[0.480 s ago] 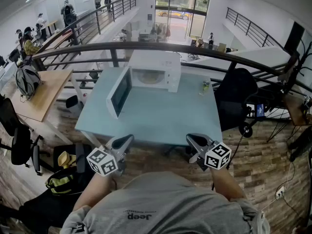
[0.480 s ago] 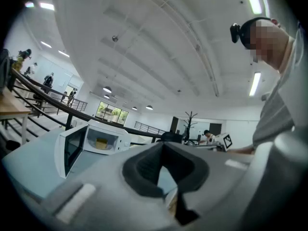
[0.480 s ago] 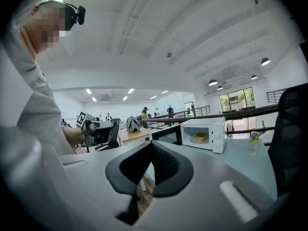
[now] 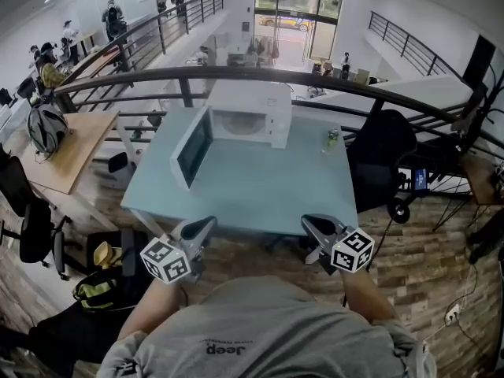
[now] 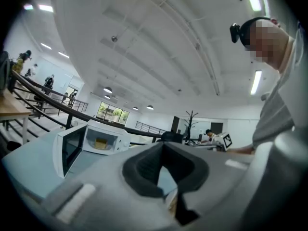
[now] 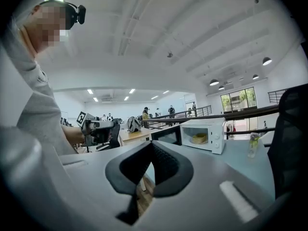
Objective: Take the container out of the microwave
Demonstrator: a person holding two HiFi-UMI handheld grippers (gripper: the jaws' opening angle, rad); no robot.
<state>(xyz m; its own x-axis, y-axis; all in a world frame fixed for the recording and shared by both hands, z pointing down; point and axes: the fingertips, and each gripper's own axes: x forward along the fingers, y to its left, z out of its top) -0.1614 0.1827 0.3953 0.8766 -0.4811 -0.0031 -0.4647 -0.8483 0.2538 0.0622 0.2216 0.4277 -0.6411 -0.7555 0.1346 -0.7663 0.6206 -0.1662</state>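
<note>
Head view: a white microwave [image 4: 250, 109] stands at the far side of the pale blue table [image 4: 260, 187], its door [image 4: 191, 148] swung open to the left. The yellowish container [image 4: 239, 124] sits inside the cavity. A small bottle [image 4: 333, 138] stands on the table to the microwave's right. The left gripper [image 4: 206, 225] and right gripper [image 4: 309, 221] hover at the table's near edge, well apart from the microwave, each with jaws pressed together on nothing.
</note>
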